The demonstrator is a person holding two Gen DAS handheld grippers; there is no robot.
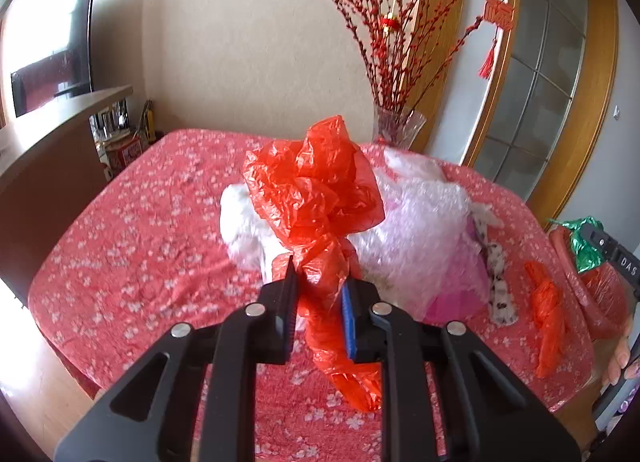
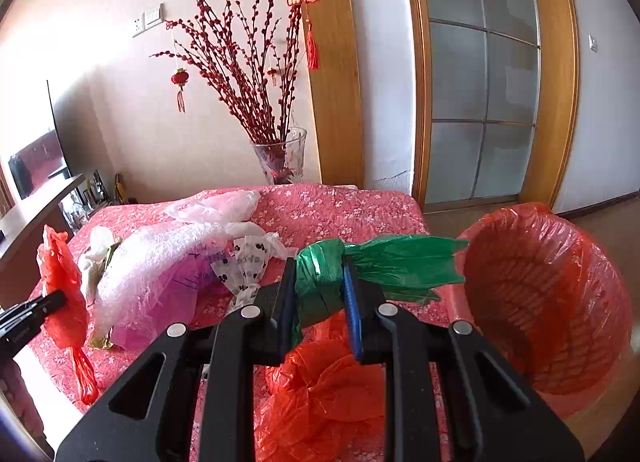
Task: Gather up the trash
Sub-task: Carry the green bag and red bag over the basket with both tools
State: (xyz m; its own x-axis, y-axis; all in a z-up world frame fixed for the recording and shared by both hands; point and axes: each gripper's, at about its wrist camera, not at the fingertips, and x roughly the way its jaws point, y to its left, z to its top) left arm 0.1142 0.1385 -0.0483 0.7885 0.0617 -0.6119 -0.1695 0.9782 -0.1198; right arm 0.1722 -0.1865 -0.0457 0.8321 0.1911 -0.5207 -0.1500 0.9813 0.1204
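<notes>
Left tool [image 1: 318, 282] clamps a crumpled red bag [image 1: 316, 190] above the bench [image 1: 132, 230], while the right tool [image 2: 318, 282] clamps a green bag [image 2: 320, 282] beside the red-lined bin [image 2: 552, 302], near bubble wrap [image 2: 160, 258].

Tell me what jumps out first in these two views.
The left gripper has its jaws shut on a crumpled red plastic bag, held above the pink floral table. The right gripper clamps a green plastic bag beside the red-lined trash basket. Bubble wrap lies mid-table.
</notes>
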